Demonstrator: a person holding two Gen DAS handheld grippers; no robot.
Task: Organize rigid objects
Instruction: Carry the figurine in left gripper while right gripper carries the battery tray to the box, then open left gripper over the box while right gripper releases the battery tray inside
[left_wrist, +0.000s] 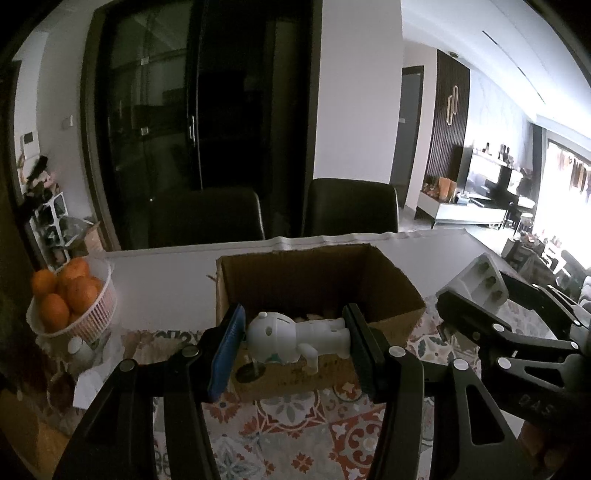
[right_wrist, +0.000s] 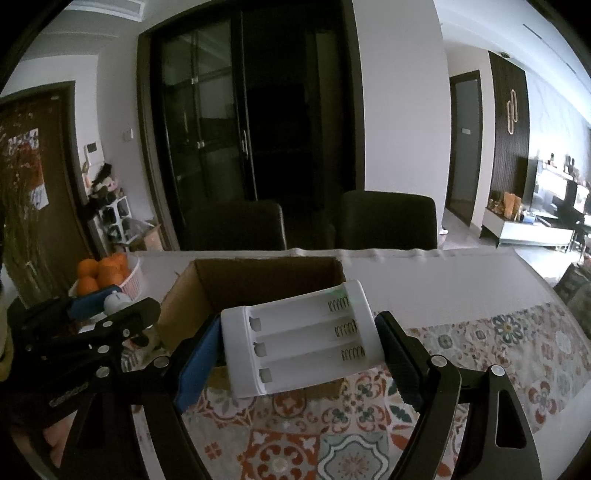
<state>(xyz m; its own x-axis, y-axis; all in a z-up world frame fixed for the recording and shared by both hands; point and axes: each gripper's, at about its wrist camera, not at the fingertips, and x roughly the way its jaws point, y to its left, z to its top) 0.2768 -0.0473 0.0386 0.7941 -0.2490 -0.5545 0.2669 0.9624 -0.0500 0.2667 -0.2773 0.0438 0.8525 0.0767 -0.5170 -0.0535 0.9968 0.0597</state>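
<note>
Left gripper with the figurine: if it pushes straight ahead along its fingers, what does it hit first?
Probably the cardboard box: the left gripper, shut on the figurine, points at its near wall and open top. Depth is unclear, so it might clear the rim and enter.

A white figurine (left_wrist: 299, 338) and white battery charger (right_wrist: 301, 341) are seen, a brown cardboard box (left_wrist: 384, 280) at twelve o'clock, orange fruit (left_wrist: 64, 291) at ten.
</note>
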